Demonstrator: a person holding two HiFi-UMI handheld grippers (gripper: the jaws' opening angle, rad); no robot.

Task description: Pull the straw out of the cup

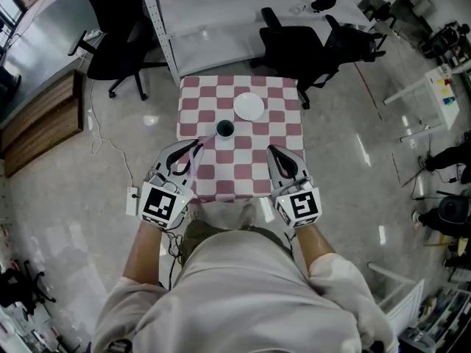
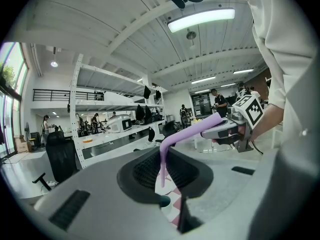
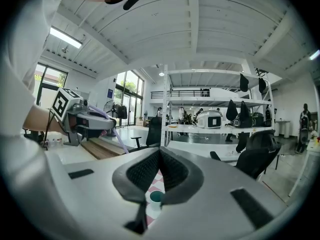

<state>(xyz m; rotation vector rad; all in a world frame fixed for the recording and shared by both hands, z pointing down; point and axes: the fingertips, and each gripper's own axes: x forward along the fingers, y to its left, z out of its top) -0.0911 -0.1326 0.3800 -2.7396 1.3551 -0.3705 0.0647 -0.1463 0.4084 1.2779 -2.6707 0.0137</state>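
Note:
A bent purple straw (image 2: 162,160) stands upright between the jaws of my left gripper (image 2: 163,153), which is shut on it; its upper part angles off to the right. In the head view the left gripper (image 1: 193,150) hovers over the table's near left part, the straw clear of the dark green cup (image 1: 224,129), which stands just beyond it. The cup (image 2: 165,200) shows below the jaws. My right gripper (image 1: 273,153) hangs over the near right side of the table, shut with nothing in it (image 3: 160,154); the cup (image 3: 156,196) lies below and ahead of it.
The small table has a pink-and-white checkered cloth (image 1: 243,169). A white plate (image 1: 249,107) sits behind the cup. Black office chairs (image 1: 302,46) and a metal shelf rack (image 1: 158,28) stand beyond the table. Shiny floor surrounds it.

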